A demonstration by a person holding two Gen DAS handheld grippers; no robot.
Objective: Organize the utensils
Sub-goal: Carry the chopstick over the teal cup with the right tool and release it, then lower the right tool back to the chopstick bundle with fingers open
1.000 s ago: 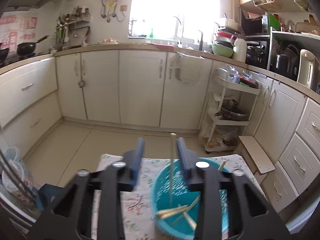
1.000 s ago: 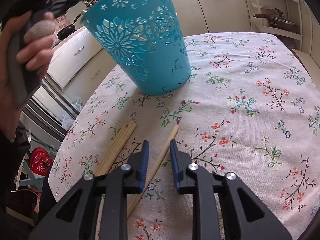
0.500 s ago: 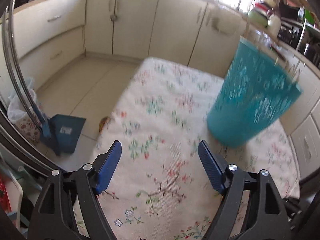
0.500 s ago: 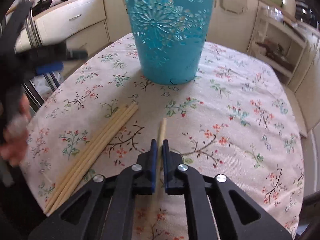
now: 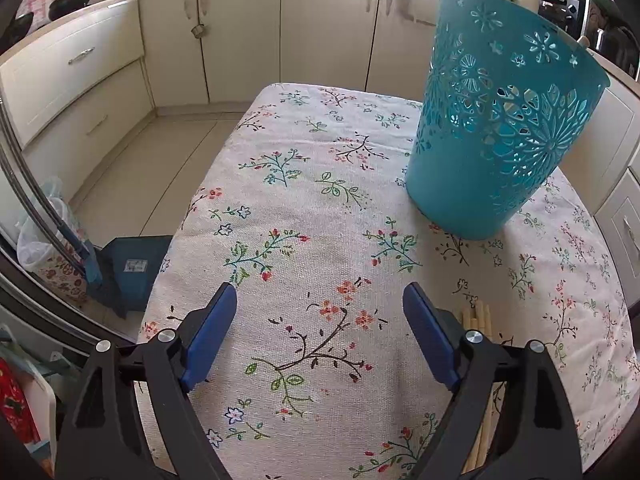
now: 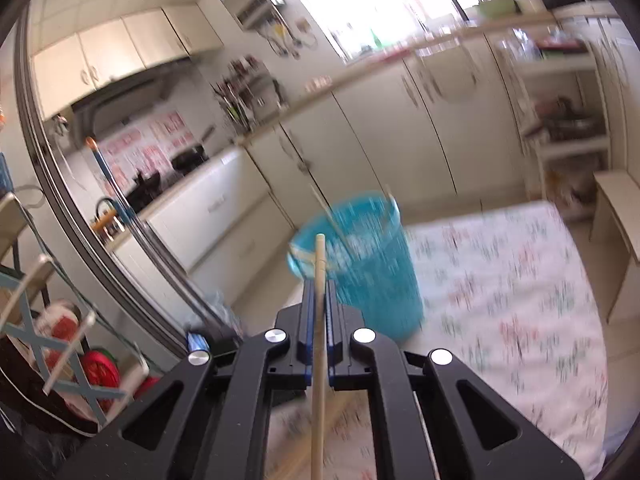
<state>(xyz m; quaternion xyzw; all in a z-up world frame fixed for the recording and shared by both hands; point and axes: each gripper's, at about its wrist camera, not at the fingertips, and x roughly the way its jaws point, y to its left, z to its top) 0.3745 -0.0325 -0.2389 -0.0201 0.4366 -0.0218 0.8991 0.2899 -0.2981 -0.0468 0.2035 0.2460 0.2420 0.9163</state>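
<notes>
A: What is the right claw (image 6: 318, 312) doing?

B: It is clamped tight on one chopstick (image 6: 319, 340). The stick runs straight up between the blue pads, its tip poking out toward twelve o'clock and its tail dropping past the bottom edge of the right view.

A: And the bin?

B: In that view the bin (image 6: 368, 264) sits just beyond the stick's tip, a little toward one o'clock, standing on the bench (image 6: 520, 320). It is badly blurred, but pale sticks (image 6: 332, 216) lean against its rim.

A: The left claw?

B: The left claw (image 5: 320, 336) is spread wide and its jaws are opening further, with only the flowered cloth (image 5: 288, 216) between them. Nothing is held, and the blue pads (image 5: 208, 336) hang over bare cloth.

A: Where are the other chopsticks?

B: A bundle (image 5: 478, 320) lies on the cloth at about four o'clock in the left view, just behind the right-hand finger, which hides most of it. More of its length shows lower down, near five o'clock.

A: And the bin from that side?

B: It stands upright at one to two o'clock, on the far right part of the bench, well apart from the claw. Its wall is cut with flower patterns. I cannot tell from here what is inside.
</notes>
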